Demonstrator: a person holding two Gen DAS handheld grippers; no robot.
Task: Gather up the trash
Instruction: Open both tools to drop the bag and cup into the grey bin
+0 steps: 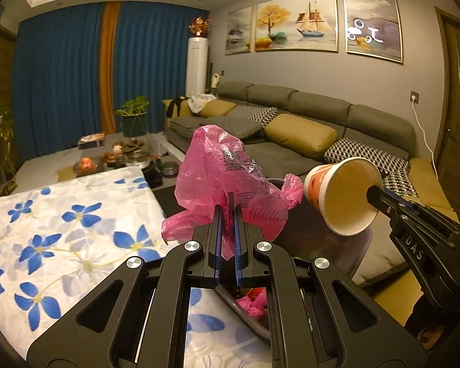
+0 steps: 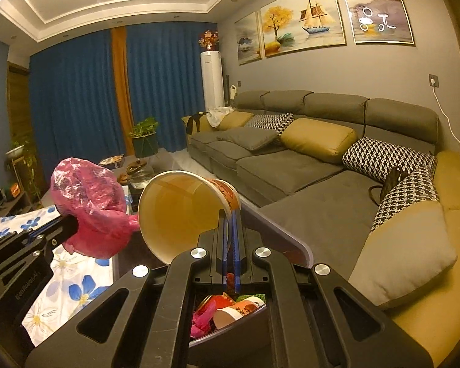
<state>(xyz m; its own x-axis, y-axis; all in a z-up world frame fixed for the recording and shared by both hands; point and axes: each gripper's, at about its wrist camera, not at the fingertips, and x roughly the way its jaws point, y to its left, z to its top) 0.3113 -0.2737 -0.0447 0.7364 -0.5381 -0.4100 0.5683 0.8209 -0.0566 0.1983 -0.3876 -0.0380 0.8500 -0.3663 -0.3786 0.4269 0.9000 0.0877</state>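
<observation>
- Clamping tight, the left gripper [image 1: 227, 207] pinches a crumpled pink plastic bag [image 1: 217, 171], held up in the air just left of the bin.
- The right gripper [image 2: 230, 214] is clenched on the rim of an orange-printed paper cup [image 2: 181, 208], tipped on its side, mouth facing the camera.
- Below both sits the dark round trash bin [image 2: 248, 319], already holding pink plastic and paper cups.
- The table under a white cloth with blue flowers [image 1: 61, 230] lies left of the bin; the grey sofa [image 2: 291, 165] is beyond it.
</observation>
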